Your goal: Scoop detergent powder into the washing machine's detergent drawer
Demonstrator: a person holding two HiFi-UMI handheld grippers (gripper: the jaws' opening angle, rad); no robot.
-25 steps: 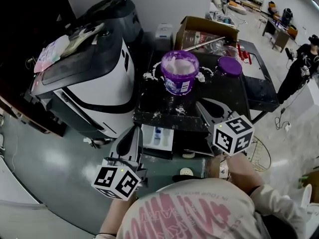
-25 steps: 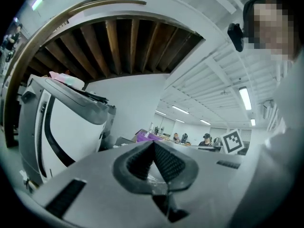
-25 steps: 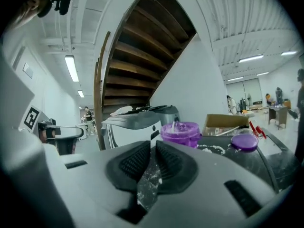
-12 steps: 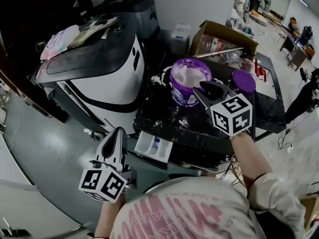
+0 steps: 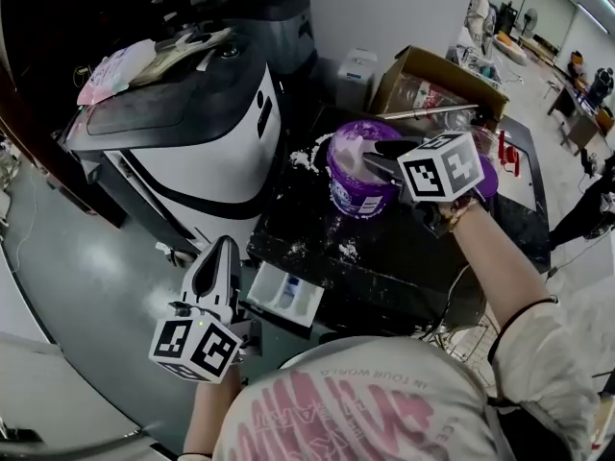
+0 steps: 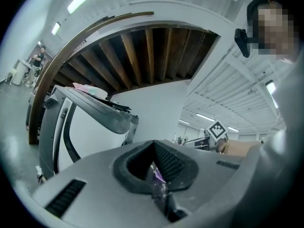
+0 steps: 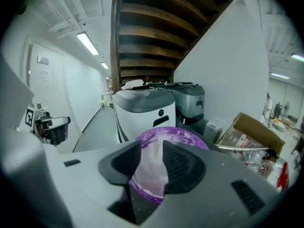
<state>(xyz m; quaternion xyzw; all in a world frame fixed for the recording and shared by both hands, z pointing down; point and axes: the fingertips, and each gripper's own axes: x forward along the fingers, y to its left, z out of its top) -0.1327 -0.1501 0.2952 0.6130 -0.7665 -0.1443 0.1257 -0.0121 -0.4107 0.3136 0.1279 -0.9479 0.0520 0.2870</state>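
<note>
The left gripper [image 5: 224, 246] is hanging low at the near left, off the edge of the bench [image 5: 404, 257], with its jaws drawn together. A thin purple sliver is showing in the slit between them, though I cannot tell whether it is something pinched there or only colour showing through. Its jaws are pointing away from the person, and the open detergent drawer [image 5: 258, 291] is sitting just to the right of their tips, jutting out below the bench's front edge.

Further right and further back, the purple detergent tub [image 5: 351, 200] is standing upright on the bench with its lid off. White powder is filling it, and more is lying spilled around its base.

The right gripper [image 5: 380, 159] is hovering just over the tub's mouth. Its jaws are opening and are gripping nothing; in the right gripper view the powder surface is lying straight ahead and a little below, framed between the two pads.

So the tub is lying directly under the right jaws, making this much the nearer hand for it, while the drawer is waiting beside the left. The tub being round, no approach angle is mattering much. No scoop is showing.
</note>
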